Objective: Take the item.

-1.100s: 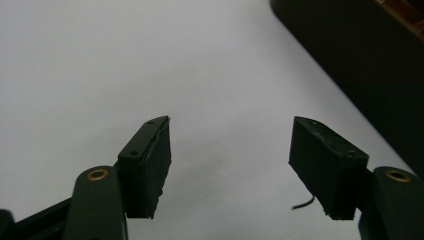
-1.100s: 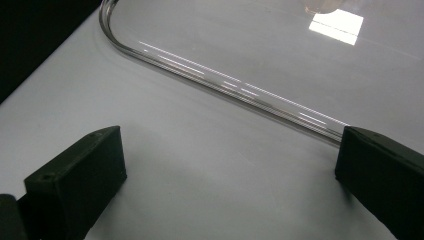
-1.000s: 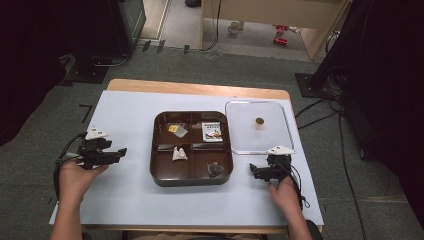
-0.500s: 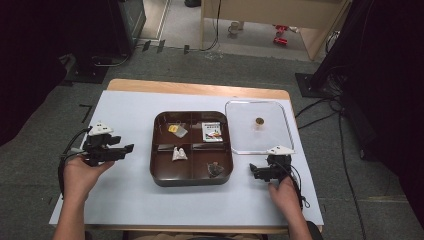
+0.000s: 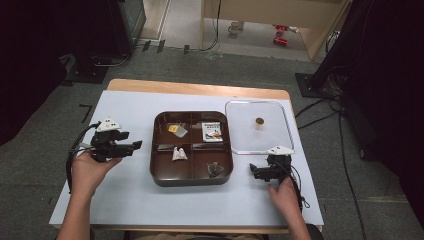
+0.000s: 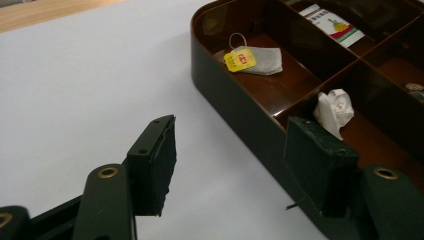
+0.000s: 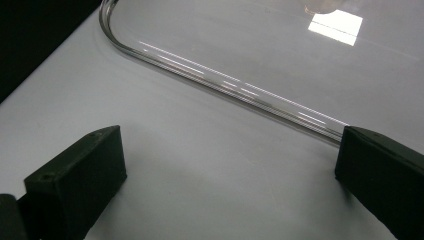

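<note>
Left gripper (image 6: 230, 165), jaws wide and empty, is approaching the tea bag (image 6: 252, 60) (light, limp, tearable); gripping its paper tag is advisable.

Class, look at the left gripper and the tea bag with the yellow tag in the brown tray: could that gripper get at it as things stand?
Probably yes. The left gripper stands open beside the tray, the tea bag lies uncovered in the near compartment, and only the tray's low wall lies between.
</note>
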Demonstrator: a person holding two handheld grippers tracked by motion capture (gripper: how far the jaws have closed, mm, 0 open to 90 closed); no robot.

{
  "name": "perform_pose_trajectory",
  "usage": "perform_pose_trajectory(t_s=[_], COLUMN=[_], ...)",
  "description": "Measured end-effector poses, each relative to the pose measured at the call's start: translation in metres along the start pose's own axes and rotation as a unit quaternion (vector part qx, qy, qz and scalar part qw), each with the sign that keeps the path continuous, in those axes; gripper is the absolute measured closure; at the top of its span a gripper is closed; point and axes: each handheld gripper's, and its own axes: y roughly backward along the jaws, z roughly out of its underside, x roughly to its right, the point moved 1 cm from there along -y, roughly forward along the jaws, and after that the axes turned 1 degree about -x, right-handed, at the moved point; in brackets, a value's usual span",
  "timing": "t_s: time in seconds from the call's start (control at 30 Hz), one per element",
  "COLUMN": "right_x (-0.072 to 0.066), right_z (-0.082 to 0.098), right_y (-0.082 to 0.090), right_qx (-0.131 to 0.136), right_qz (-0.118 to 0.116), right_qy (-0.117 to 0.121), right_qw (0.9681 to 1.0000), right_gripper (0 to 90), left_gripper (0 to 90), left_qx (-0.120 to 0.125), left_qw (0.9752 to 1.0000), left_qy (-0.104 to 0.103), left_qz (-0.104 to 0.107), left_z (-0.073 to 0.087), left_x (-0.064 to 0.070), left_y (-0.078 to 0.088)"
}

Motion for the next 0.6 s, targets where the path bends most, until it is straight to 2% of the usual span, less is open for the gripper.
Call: perform_pose_trajectory(t_s=[0.07, 0.1, 0.13, 0.4, 0.6], right_x=[0.0, 0.0, 0.0, 0.0, 0.0], right_z=[0.0, 0.0, 0.0, 0.0, 0.0], right_y=[0.0, 0.0, 0.0, 0.0, 0.0], right_qx=[0.0, 0.0, 0.0, 0.0, 0.0], right_qz=[0.0, 0.0, 0.0, 0.0, 0.0], right_qy=[-0.001, -0.001, -0.001, 0.0, 0.0], right_qw=[1.0, 1.0, 1.0, 1.0, 1.0], right_gripper=[0.0, 0.0, 0.0, 0.0, 0.0], left_gripper=[36.8, 36.7, 36.7, 41.5, 43.8], left_qx=[0.001, 0.001, 0.003, 0.003, -0.001], left_qw=[1.0, 0.9998, 0.9996, 0.9994, 0.9985], left_qy=[0.001, 0.003, 0.005, -0.014, -0.039], left_qz=[0.006, 0.021, 0.026, 0.03, 0.039], left_z=[-0.001, -0.003, -0.004, -0.01, -0.016], left_x=[0.0, 0.002, 0.003, 0.013, 0.025], left_y=[-0.001, -0.002, -0.003, -0.007, -0.014])
